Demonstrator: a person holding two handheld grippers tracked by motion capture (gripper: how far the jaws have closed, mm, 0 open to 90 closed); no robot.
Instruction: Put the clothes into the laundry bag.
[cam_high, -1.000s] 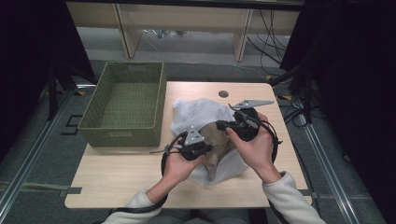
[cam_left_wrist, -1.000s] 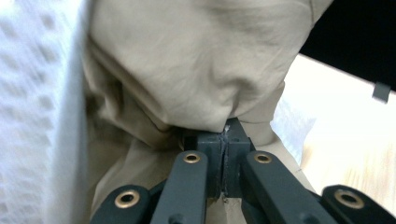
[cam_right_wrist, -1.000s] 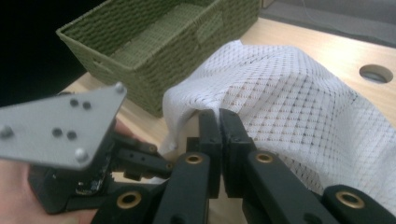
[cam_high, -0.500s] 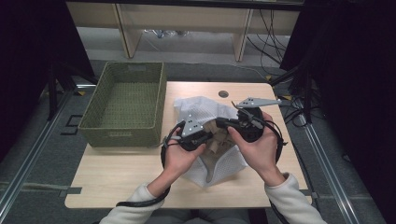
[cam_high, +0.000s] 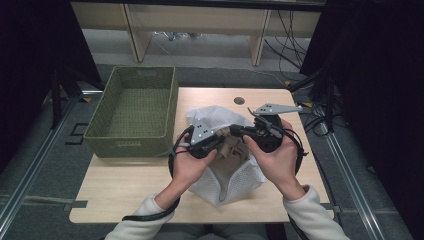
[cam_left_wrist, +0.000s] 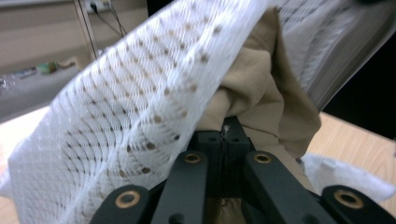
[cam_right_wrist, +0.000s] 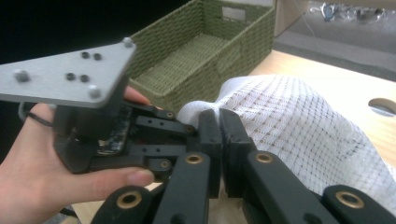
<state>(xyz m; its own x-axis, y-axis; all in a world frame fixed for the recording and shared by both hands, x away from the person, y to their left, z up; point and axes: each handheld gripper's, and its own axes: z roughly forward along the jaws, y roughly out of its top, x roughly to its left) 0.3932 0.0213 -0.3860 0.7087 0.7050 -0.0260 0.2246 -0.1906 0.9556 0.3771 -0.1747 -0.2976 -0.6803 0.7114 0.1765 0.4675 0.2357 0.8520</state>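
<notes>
On the surface (cam_high: 125, 185), we see a basket (cam_high: 132, 110) at the left and a mesh bag (cam_high: 220, 117) just to its right, holding a cloth (cam_high: 231, 147). Our left claw (cam_high: 220, 141) and right claw (cam_high: 235, 131) meet over the bag, tips nearly touching, each clamped on fabric.

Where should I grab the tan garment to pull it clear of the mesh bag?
Probably the bunched tan garment fold bulging from the mesh bag mouth, approached from the person's side, between the left gripper and right gripper, which clamp the rim.
</notes>
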